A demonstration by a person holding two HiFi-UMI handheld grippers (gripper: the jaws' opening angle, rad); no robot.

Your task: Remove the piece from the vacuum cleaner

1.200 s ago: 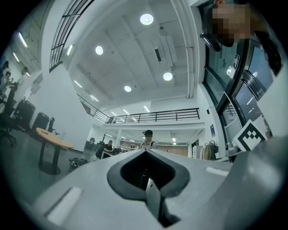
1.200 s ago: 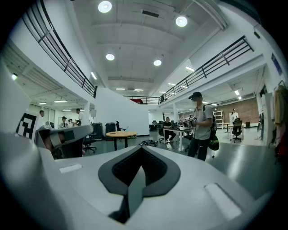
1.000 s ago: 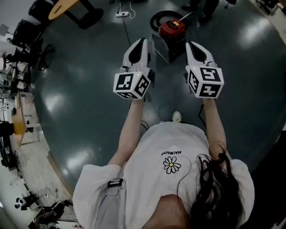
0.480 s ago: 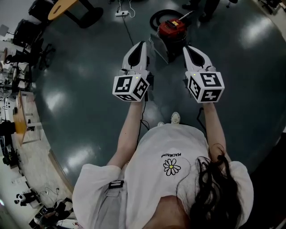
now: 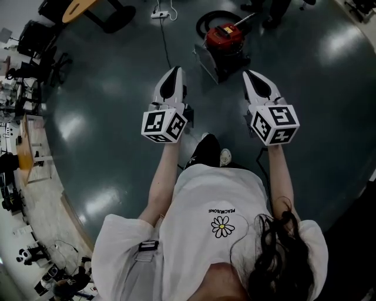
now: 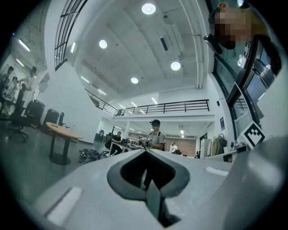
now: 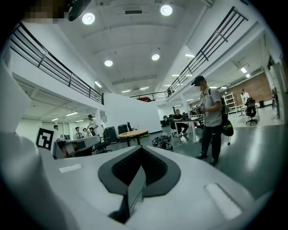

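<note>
Currently, head view: a person in a white T-shirt [image 5: 217,217] stands on the dark glossy floor [image 5: 117,106], with one white two-jaw tool in each hand. The left gripper [image 5: 174,73] and right gripper [image 5: 251,75] are held out side by side, well apart, with their noses aimed forward. The red canister vacuum cleaner [image 5: 224,36] sits on the floor ahead, roughly between the two nose lines, and neither gripper touches it. A black hose [image 5: 205,22] loops behind the canister. A pale flat panel [image 5: 207,59] stands just beside its near-left side; can't tell if it is attached. Can't tell from this view which piece is the one to remove. A round wooden table [image 5: 82,9] and a white power strip [image 5: 160,14] are at the top left.

Left gripper view: the left gripper [image 6: 145,152] has its jaws pressed together at the tip, nothing pinched. The only gap is the diamond cutout behind the tip. The camera looks across the hall at a standing person in a dark cap [image 6: 155,134], with the table [image 6: 63,131] at left and a mezzanine railing [image 6: 171,107] above.

Right gripper view: the right gripper [image 7: 140,148] is the same, jaws closed on each other and nothing between them. Beyond it, the capped person [image 7: 210,121] stands at right, the table [image 7: 132,133] is mid-frame, and seated people are further back.
</note>
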